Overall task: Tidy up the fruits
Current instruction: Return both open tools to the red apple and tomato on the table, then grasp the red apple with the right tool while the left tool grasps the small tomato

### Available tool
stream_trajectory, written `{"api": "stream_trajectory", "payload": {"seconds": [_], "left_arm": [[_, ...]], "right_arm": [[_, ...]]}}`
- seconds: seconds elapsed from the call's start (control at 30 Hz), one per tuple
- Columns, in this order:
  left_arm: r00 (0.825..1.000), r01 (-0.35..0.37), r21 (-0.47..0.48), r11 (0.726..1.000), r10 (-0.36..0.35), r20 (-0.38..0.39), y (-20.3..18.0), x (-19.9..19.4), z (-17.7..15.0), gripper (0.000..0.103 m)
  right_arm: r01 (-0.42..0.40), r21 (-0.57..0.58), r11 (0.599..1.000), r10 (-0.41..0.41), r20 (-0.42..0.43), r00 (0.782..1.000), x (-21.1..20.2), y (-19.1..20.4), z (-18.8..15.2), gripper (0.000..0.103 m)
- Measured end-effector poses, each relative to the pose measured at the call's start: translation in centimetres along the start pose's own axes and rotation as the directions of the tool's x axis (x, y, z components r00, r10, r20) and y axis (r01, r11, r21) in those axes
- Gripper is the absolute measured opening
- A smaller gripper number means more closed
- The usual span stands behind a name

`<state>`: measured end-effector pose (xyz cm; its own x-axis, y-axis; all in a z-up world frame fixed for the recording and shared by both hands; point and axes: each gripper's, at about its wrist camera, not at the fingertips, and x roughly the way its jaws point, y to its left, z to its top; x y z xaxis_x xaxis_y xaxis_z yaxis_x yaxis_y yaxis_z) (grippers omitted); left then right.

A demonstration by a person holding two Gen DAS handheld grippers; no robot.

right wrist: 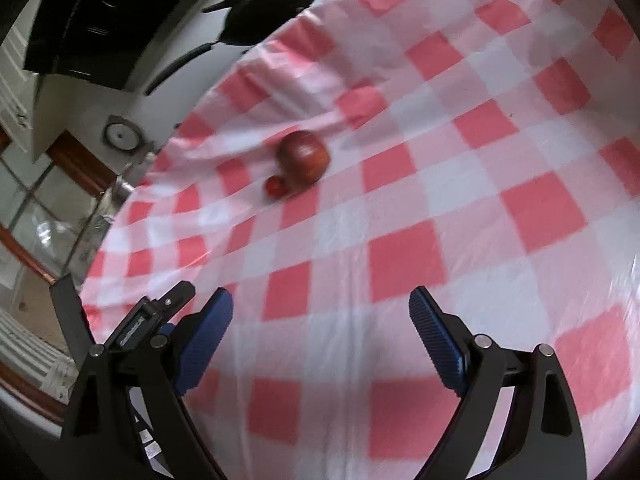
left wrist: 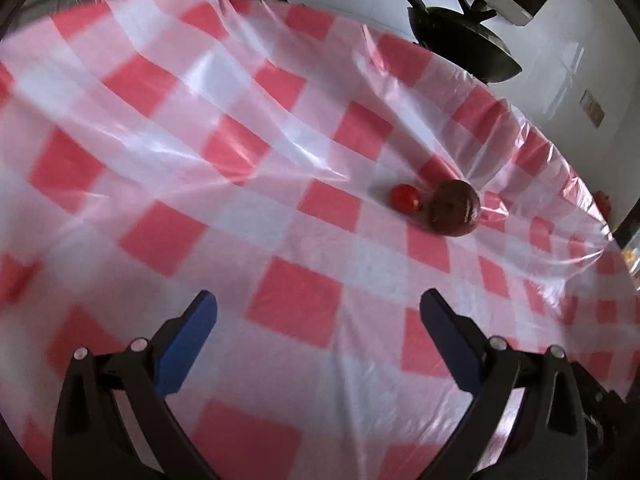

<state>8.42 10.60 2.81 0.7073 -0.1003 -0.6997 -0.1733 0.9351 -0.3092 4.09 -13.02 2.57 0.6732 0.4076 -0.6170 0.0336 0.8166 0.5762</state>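
Note:
A dark red apple [left wrist: 454, 208] lies on the red-and-white checked tablecloth [left wrist: 280, 200], touching a small red cherry tomato [left wrist: 405, 197] on its left. In the right wrist view the apple [right wrist: 304, 157] sits near the table's far edge with the tomato [right wrist: 275, 187] just in front of it. My left gripper [left wrist: 318, 304] is open and empty, well short of the fruit, which lies ahead and to its right. My right gripper [right wrist: 321, 300] is open and empty, some way short of the fruit, which lies ahead.
A black frying pan [left wrist: 460, 44] rests beyond the table's far edge on a white counter; it also shows in the right wrist view [right wrist: 272, 4]. The cloth is wrinkled near the fruit. A window [right wrist: 36, 216] and a round gauge-like object [right wrist: 120, 134] lie off the left edge.

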Motion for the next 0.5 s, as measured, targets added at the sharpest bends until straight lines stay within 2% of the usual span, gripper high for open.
{"api": "stream_trajectory", "payload": {"seconds": [0.07, 0.13, 0.2, 0.37, 0.43, 0.5], "left_arm": [[0.999, 0.037, -0.013, 0.999, -0.037, 0.003, 0.3, 0.7, -0.6, 0.102], [0.996, 0.08, -0.053, 0.995, -0.082, -0.027, 1.0, 1.4, -1.1, 0.101], [0.993, 0.119, -0.059, 0.991, -0.118, 0.013, 1.2, 0.8, -1.1, 0.102], [0.989, 0.147, -0.073, 0.986, -0.144, 0.038, 1.3, 0.6, -1.1, 0.102], [0.985, 0.168, -0.103, 0.98, -0.164, 0.044, 1.9, 0.6, -1.0, 0.101], [0.984, 0.179, -0.142, 0.973, -0.175, 0.044, 2.5, 0.6, -0.9, 0.101]], "right_arm": [[0.031, -0.021, 0.999, -0.03, 0.01, 0.999, 0.6, -0.1, 1.1, 0.088], [0.057, -0.045, 0.997, -0.056, 0.021, 0.998, 1.3, 0.0, 2.2, 0.088], [0.079, -0.053, 0.995, -0.077, 0.033, 0.996, 2.5, 0.1, 3.5, 0.088], [0.091, -0.052, 0.994, -0.088, 0.054, 0.995, 6.0, 1.4, 6.1, 0.088], [0.081, -0.097, 0.992, -0.075, 0.061, 0.995, 7.7, 3.1, 7.0, 0.088], [0.106, -0.135, 0.985, -0.093, 0.1, 0.991, 8.7, 4.4, 7.9, 0.088]]}}
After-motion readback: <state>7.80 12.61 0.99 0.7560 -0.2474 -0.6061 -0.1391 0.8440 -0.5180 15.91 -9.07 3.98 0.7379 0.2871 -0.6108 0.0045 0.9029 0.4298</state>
